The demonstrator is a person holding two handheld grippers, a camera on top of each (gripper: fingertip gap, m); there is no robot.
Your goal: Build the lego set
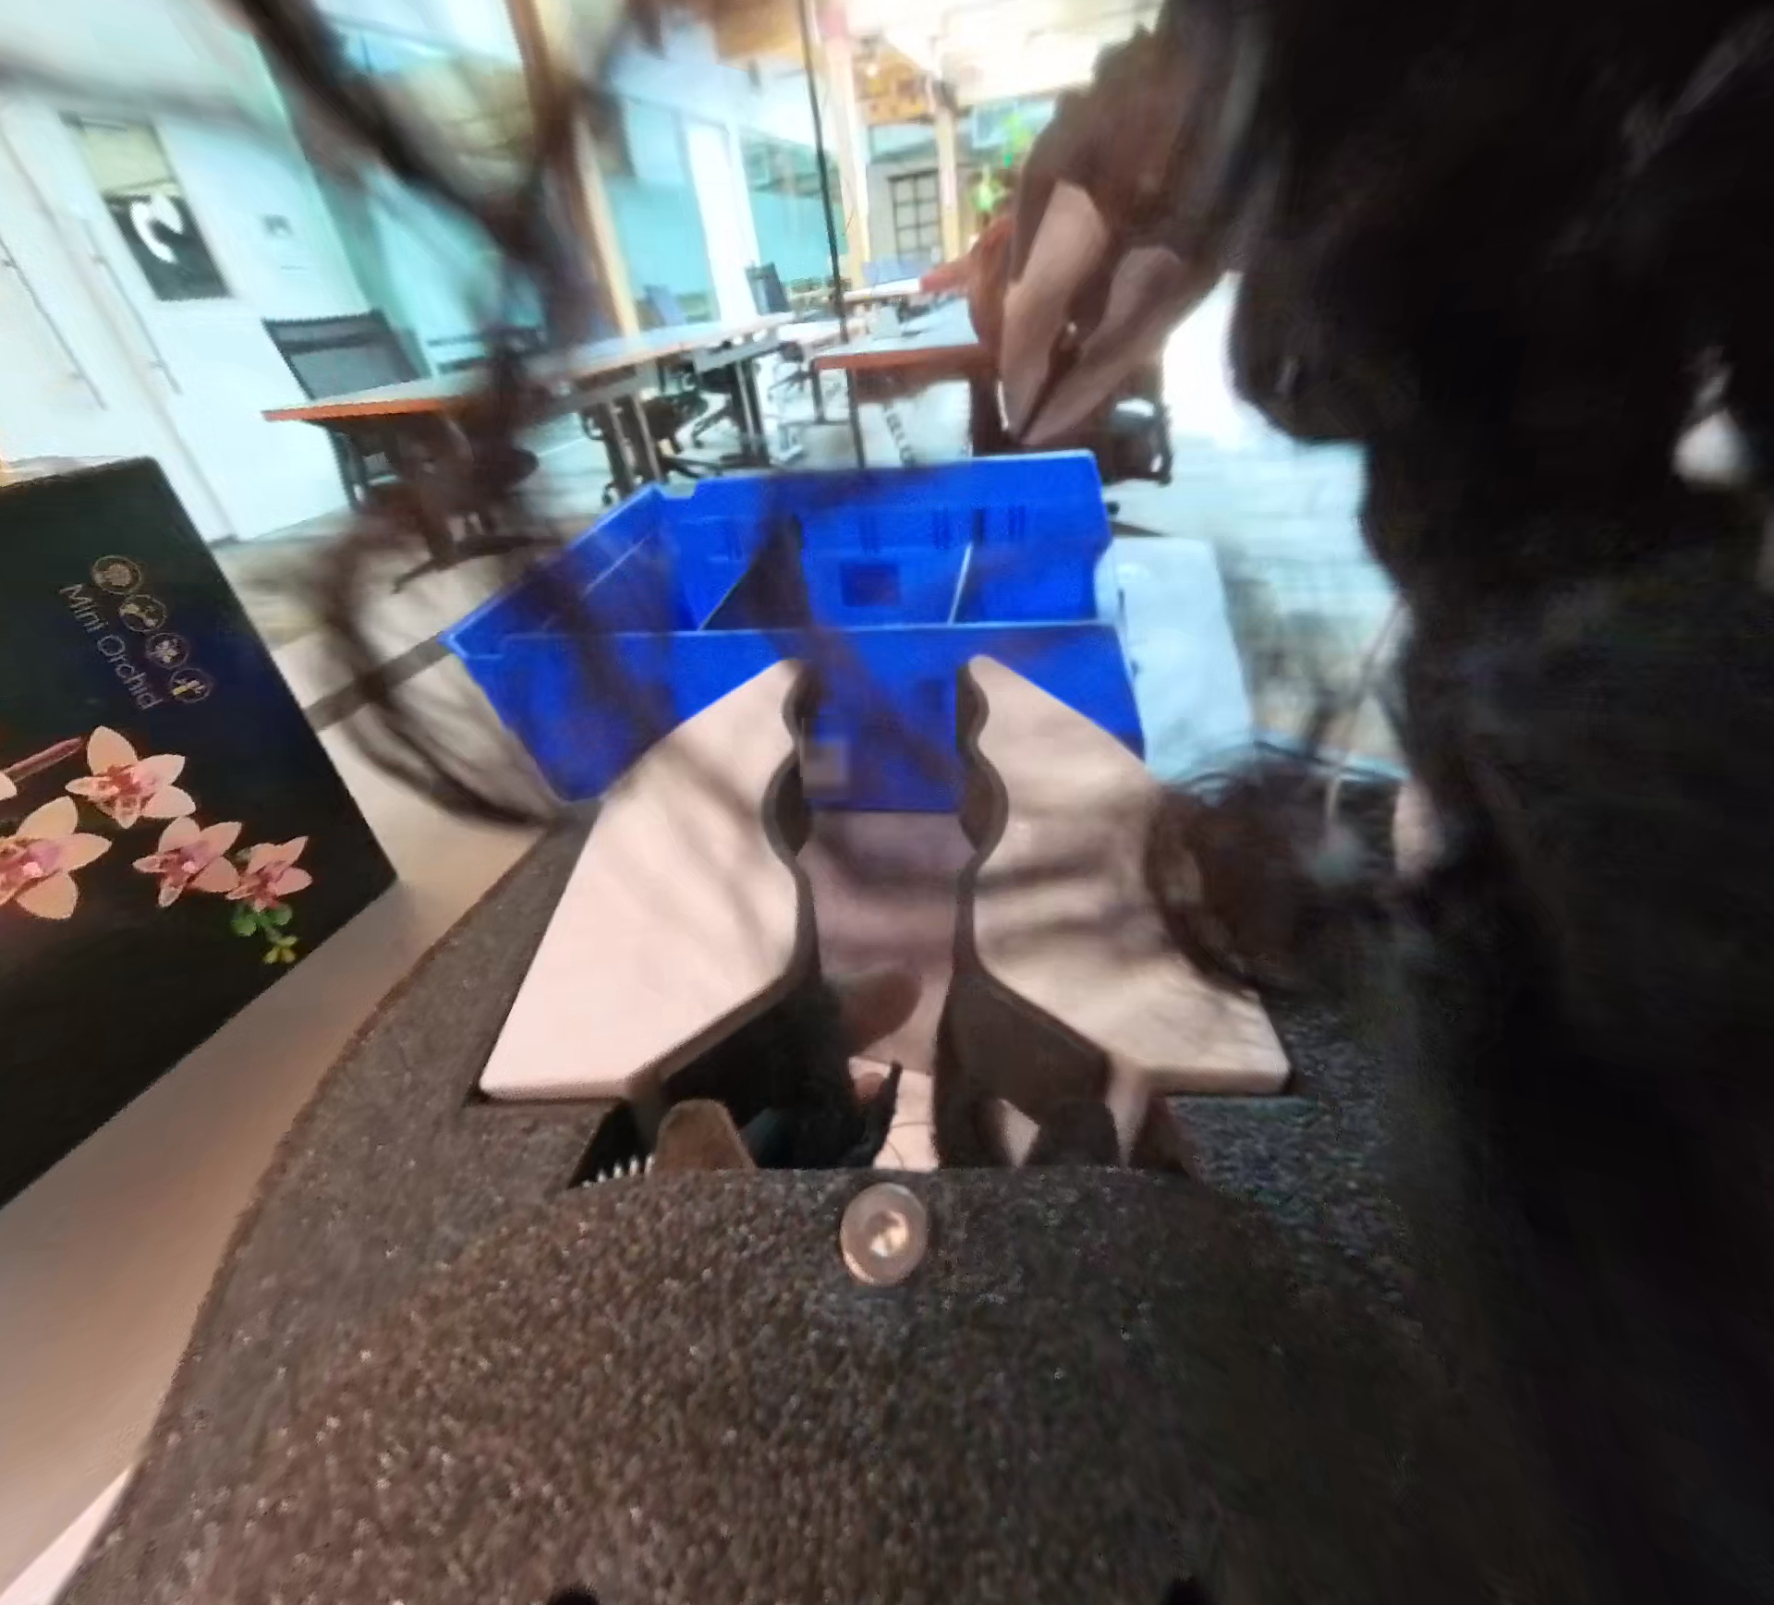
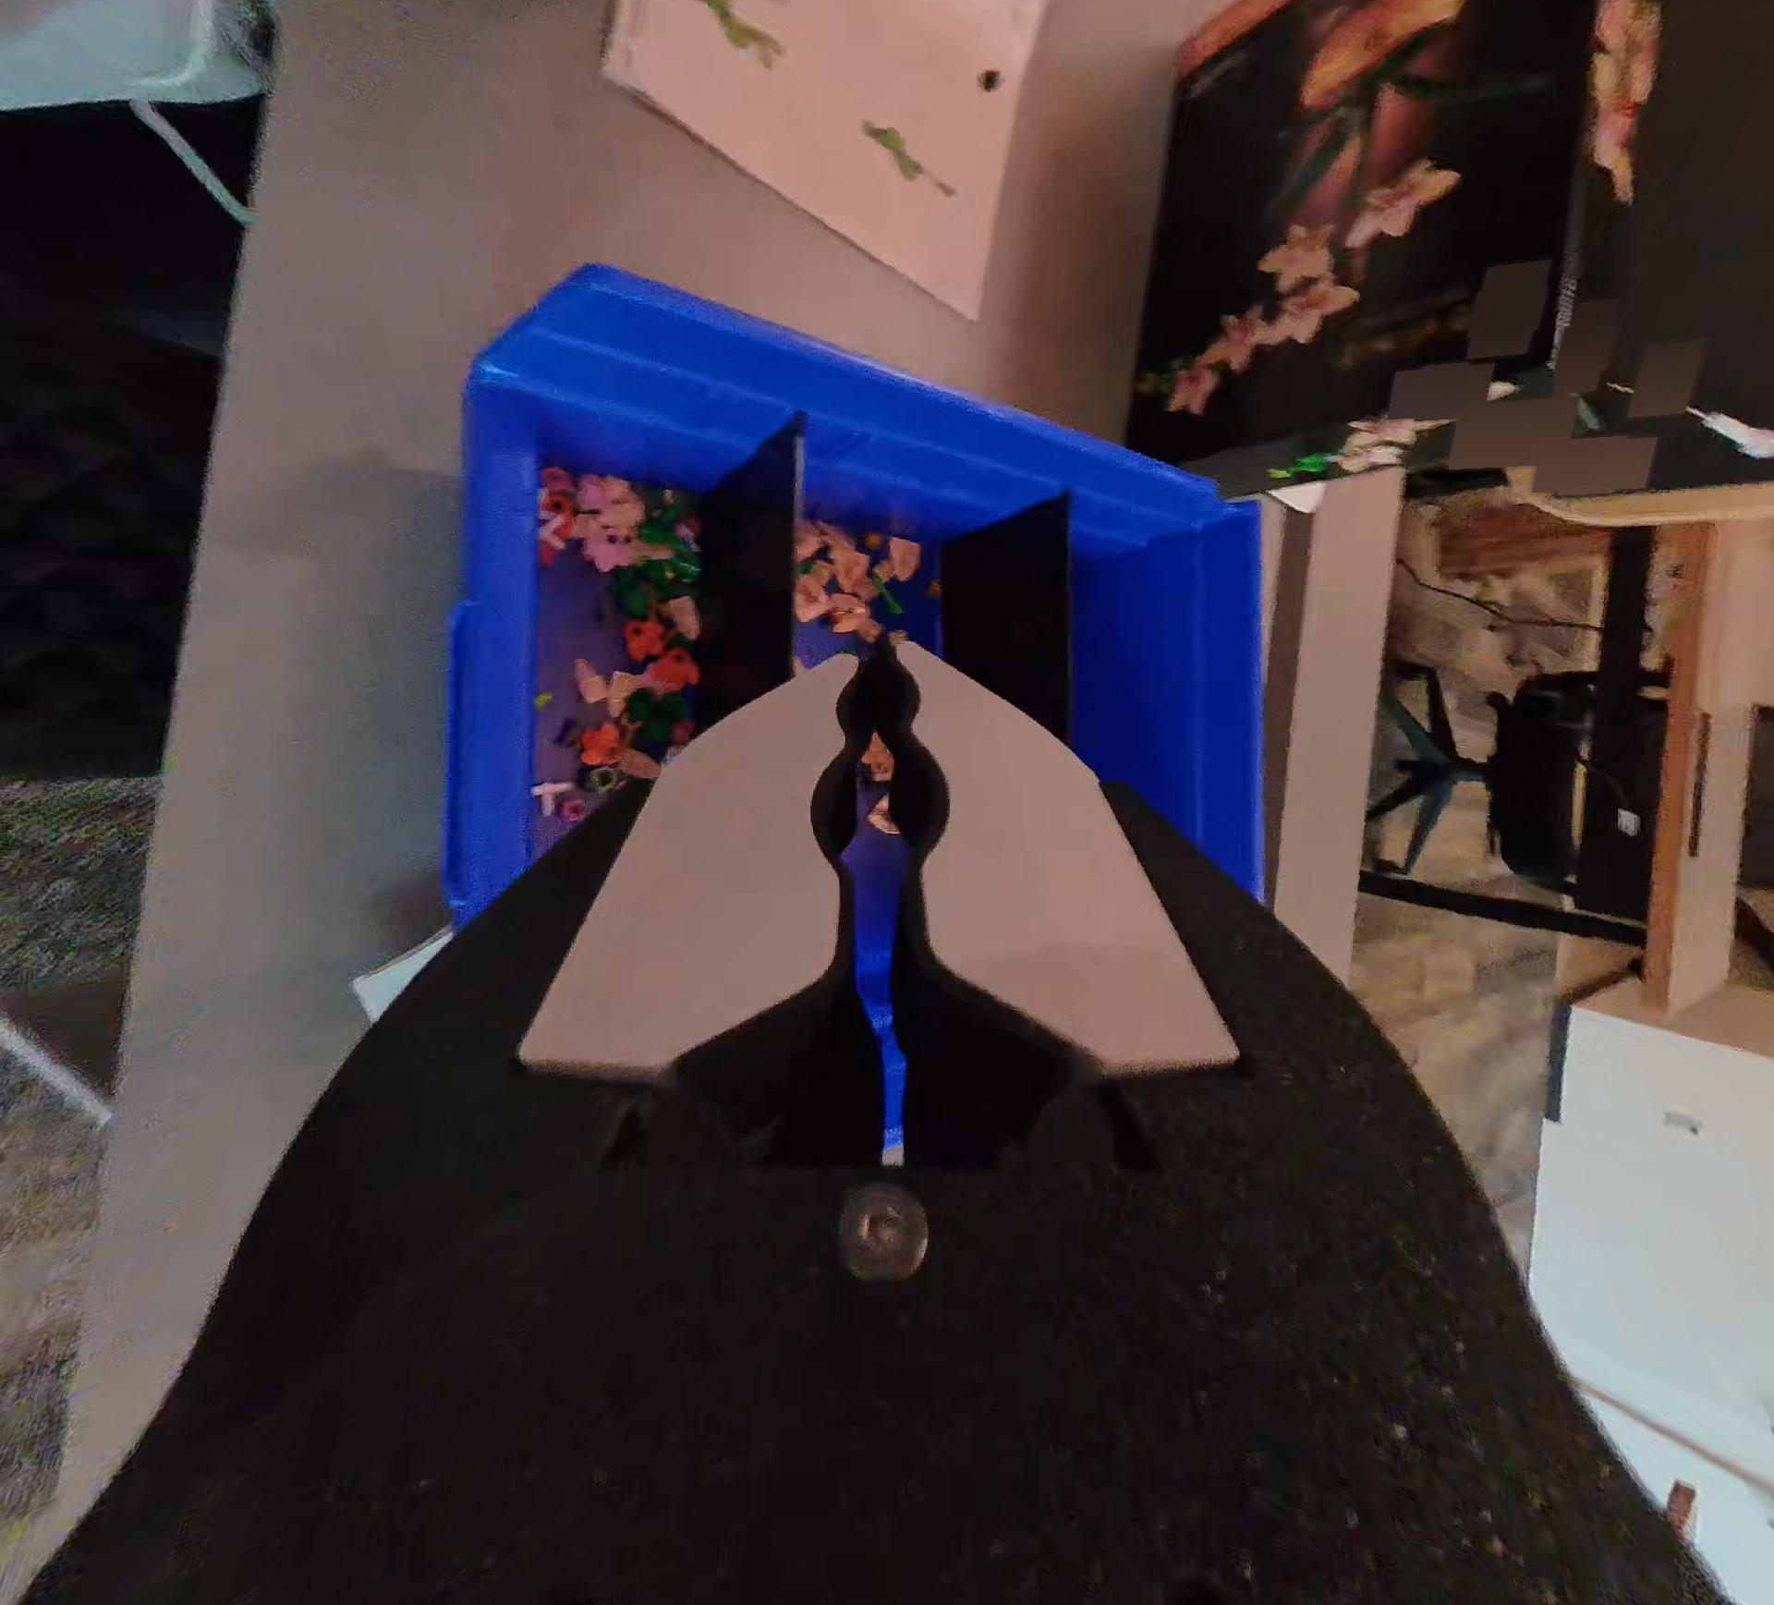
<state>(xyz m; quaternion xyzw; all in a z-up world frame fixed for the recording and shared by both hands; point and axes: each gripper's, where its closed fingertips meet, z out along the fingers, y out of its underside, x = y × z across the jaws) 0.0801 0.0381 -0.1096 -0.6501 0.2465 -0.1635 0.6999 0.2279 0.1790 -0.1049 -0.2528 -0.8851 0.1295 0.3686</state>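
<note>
A blue divided bin (image 2: pixel 499 695) stands on the grey table. Its left compartment holds several pink, red and green lego pieces (image 2: pixel 624 599), and its middle one holds pale pink pieces (image 2: pixel 845 580). My right gripper (image 2: pixel 878 658) hangs over the middle compartment with its tips together; I cannot tell if a small piece is pinched. My left gripper (image 1: pixel 883 676) is open and empty, low on the table, facing the bin's near wall (image 1: pixel 672 695). The right gripper (image 1: pixel 1032 407) also shows in the left wrist view, pointing down above the bin's far side.
The black lego box with orchid pictures (image 1: pixel 144 791) stands to the left of the bin and also shows in the right wrist view (image 2: pixel 1344 215). A white instruction sheet (image 2: pixel 826 52) lies beyond the bin. A blurred dark mass (image 1: pixel 1536 503) fills the right of the left view.
</note>
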